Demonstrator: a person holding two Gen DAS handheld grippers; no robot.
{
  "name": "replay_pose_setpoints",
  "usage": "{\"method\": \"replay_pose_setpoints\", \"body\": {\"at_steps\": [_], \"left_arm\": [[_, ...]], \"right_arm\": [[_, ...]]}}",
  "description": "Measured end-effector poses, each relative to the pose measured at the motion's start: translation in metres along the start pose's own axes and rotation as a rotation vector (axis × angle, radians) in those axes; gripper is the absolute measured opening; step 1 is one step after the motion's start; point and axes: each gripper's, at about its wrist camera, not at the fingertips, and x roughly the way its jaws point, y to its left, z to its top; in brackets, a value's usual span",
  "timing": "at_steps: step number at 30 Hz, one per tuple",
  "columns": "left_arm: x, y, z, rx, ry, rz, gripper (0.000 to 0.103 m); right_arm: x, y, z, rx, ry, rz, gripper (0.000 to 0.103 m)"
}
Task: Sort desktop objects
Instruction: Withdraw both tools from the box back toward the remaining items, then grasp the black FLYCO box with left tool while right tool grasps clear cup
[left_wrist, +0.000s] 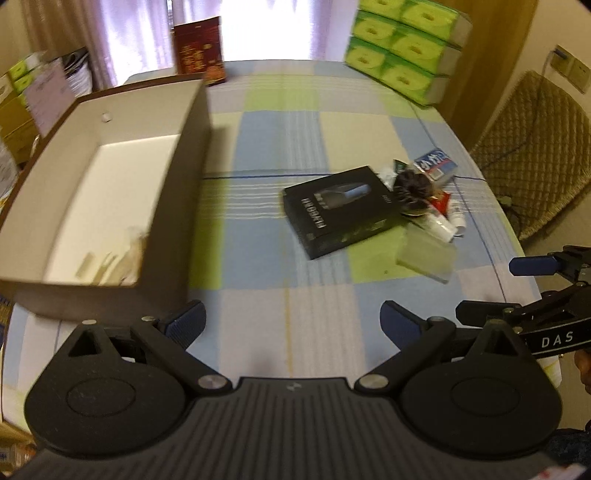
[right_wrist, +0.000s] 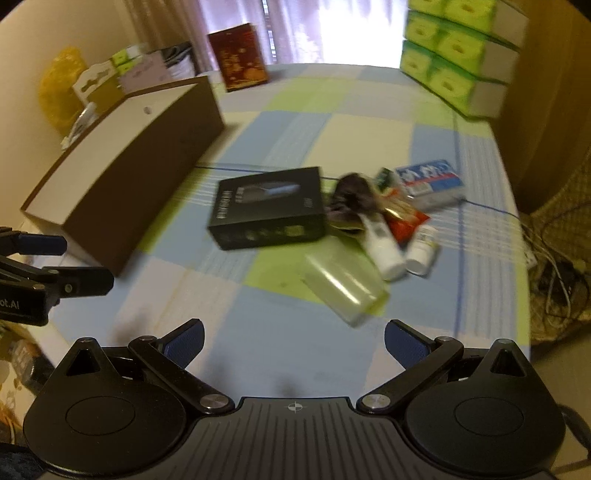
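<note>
A brown open box with a white inside sits at the left of the checked tablecloth; pale items lie in its near corner. A pile lies mid-table: a black product box, a translucent green case, two white bottles, a dark scrunchie, a red packet and a blue-white carton. My left gripper is open above bare cloth beside the brown box. My right gripper is open, just short of the green case. Neither holds anything.
Stacked green tissue packs stand at the far right corner. A dark red box stands at the far edge by the window. A woven chair is off the table's right side, with cables on the floor.
</note>
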Motion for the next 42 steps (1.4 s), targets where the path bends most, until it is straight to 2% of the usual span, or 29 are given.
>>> {"method": "replay_pose_setpoints", "body": {"at_steps": [5,11,13,21,28,29,31,33,38,42], "left_arm": [[0.020,-0.014,0.013,0.056,-0.003,-0.013,0.099],[0.046,-0.019,0.025,0.077,0.020,-0.017,0.099],[0.054,-0.020,0.027,0.079,0.032,-0.019,0.099],[0.082,-0.018,0.038,0.084,0.074,-0.019,0.098],[0.096,-0.015,0.043,0.095,0.103,-0.021,0.098],[0.097,-0.015,0.043,0.099,0.106,-0.024,0.098],[0.100,-0.015,0.045,0.109,0.111,-0.031,0.098],[0.102,-0.016,0.047,0.124,0.118,-0.037,0.098],[0.107,-0.025,0.054,0.208,0.118,-0.052,0.098],[0.111,-0.037,0.064,0.314,0.105,-0.073,0.098]], "right_arm": [[0.002,-0.021,-0.005,-0.011,-0.034,0.001,0.101],[0.013,-0.035,-0.004,-0.104,-0.104,-0.005,0.099],[0.020,-0.040,-0.002,-0.122,-0.109,0.004,0.084],[0.051,-0.040,0.010,-0.248,-0.107,0.034,0.065],[0.079,-0.036,0.011,-0.338,-0.074,0.040,0.062],[0.082,-0.036,0.011,-0.343,-0.066,0.038,0.062],[0.085,-0.036,0.008,-0.351,-0.051,0.039,0.053],[0.083,-0.036,0.005,-0.350,-0.048,0.045,0.051],[0.072,-0.040,-0.005,-0.305,-0.013,0.045,0.050],[0.057,-0.053,-0.016,-0.223,0.021,0.031,0.050]]}}
